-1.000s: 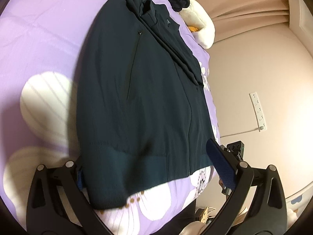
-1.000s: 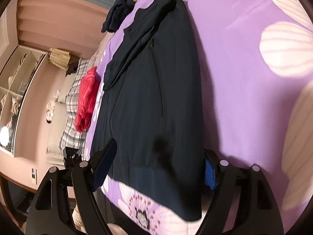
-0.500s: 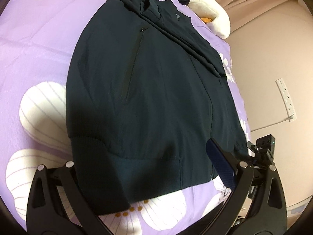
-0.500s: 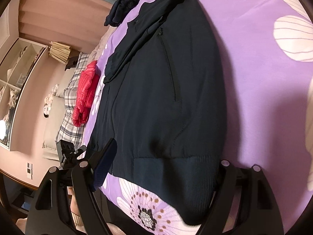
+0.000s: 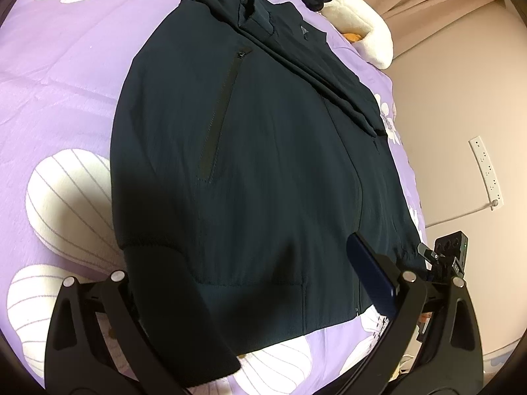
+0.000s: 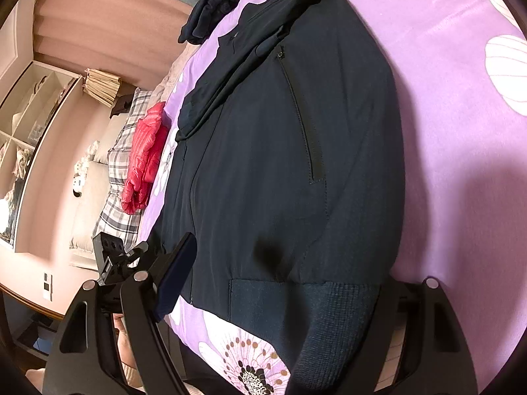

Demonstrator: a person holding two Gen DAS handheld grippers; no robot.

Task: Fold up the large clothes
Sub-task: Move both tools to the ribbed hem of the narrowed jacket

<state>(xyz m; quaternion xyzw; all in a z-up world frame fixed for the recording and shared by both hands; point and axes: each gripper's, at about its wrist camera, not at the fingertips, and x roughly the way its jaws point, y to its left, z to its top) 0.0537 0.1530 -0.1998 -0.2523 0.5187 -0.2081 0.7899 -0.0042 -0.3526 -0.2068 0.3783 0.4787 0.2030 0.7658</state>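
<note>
A dark navy zip jacket (image 5: 263, 151) lies flat on the purple flowered bedspread (image 5: 59, 75), hem toward me, sleeves folded across its upper part. It also shows in the right wrist view (image 6: 290, 151). My left gripper (image 5: 250, 293) is open with its jaws spread astride the ribbed hem; the left finger is under the hem corner. My right gripper (image 6: 283, 296) is open and straddles the hem too; its right finger is hidden behind the ribbed hem corner (image 6: 342, 309). The other gripper's body shows in each view.
A white plush pillow (image 5: 365, 29) and a dark bundle of clothes (image 6: 210, 13) lie past the collar. A red garment (image 6: 145, 154) and a plaid blanket (image 6: 122, 164) lie left of the bed. A wall with a power strip (image 5: 487, 171) borders the bed.
Both grippers have moved forward onto the jacket's hem. The hem corners now sit between the open jaws, and the jacket fills more of both views.
</note>
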